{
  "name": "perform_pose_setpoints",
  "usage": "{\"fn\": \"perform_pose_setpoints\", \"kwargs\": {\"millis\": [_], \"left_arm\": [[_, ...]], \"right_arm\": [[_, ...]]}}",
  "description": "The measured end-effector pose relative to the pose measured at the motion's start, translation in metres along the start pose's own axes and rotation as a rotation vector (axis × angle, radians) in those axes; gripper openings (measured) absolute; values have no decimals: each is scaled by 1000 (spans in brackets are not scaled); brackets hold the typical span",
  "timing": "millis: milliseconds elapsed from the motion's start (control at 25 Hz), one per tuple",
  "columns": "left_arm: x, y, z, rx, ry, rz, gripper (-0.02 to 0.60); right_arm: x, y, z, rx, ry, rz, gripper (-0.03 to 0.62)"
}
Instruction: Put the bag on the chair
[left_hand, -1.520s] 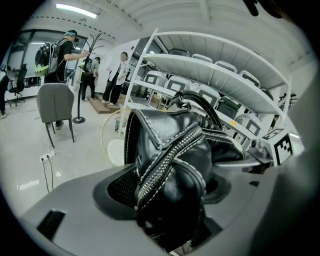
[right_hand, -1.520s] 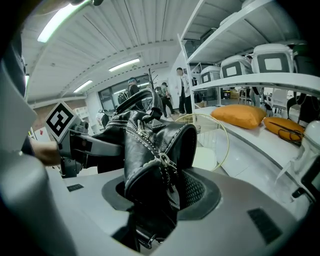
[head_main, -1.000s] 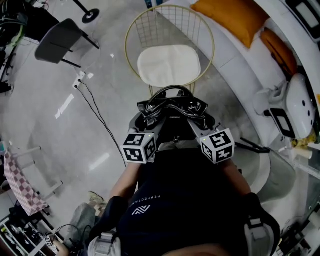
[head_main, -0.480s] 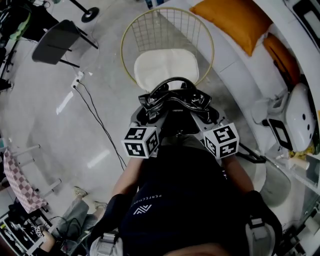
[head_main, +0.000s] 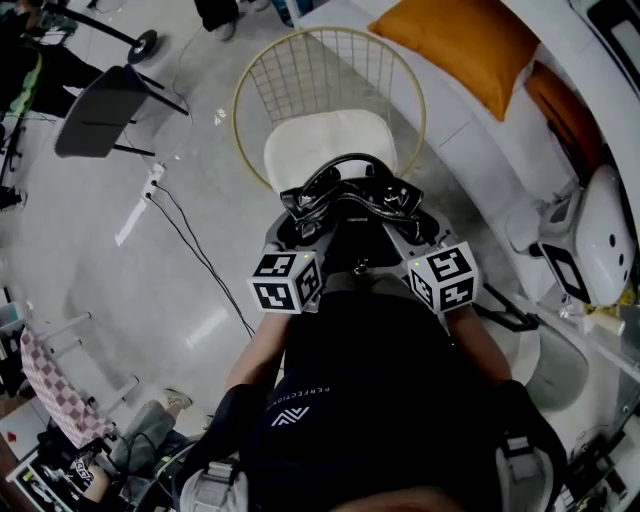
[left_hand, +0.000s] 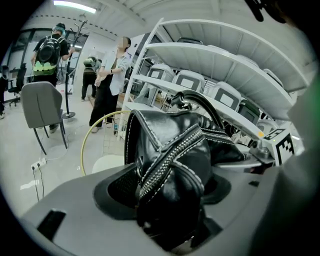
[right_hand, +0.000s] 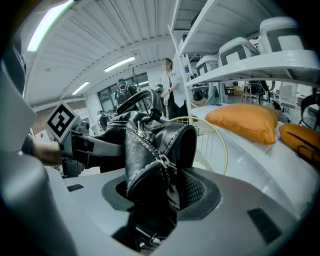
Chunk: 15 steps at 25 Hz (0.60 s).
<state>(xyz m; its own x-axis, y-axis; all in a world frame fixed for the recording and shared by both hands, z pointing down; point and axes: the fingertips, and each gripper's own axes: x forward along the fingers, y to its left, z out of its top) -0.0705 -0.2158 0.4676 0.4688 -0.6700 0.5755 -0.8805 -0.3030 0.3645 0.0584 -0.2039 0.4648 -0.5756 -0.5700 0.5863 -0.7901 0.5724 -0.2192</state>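
Black leather, pinched at both ends: the bag (head_main: 348, 205) hangs in the air between the two tools, its handle (head_main: 338, 163) arching up on the far side. The left gripper (head_main: 292, 228) has its jaws clamped on the bag's left end, with the zip trim bunched right between them. The right gripper (head_main: 418, 226) is closed on the right end in just the same way. So it's a firm two-point hold, with nothing under the bag that I can see.

The target is the gold wire chair (head_main: 248, 100), just beyond. From the head view the bag overlaps only the near edge of the white seat pad (head_main: 325, 138), so my read is that it's short of a safe spot. Let go here and it could well roll off the near lip onto the floor.

To do this well, carry it farther until the base is over the middle of the pad, with both ends level so the soft body doesn't twist. Lower it until the pad takes the weight and the leather slackens, and only then open up, both sides together. Mind the handle near the wire back (head_main: 330, 70), since a loop like that could snag. This leather looks floppy, so expect some slump once it's free.
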Motion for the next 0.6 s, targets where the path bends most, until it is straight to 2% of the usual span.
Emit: {"fn": "perform_pose_setpoints", "kwargs": {"millis": [600], "left_arm": [[54, 64, 31, -12, 100, -2, 321]], "right_arm": [[81, -23, 26, 61, 95, 1, 198]]}}
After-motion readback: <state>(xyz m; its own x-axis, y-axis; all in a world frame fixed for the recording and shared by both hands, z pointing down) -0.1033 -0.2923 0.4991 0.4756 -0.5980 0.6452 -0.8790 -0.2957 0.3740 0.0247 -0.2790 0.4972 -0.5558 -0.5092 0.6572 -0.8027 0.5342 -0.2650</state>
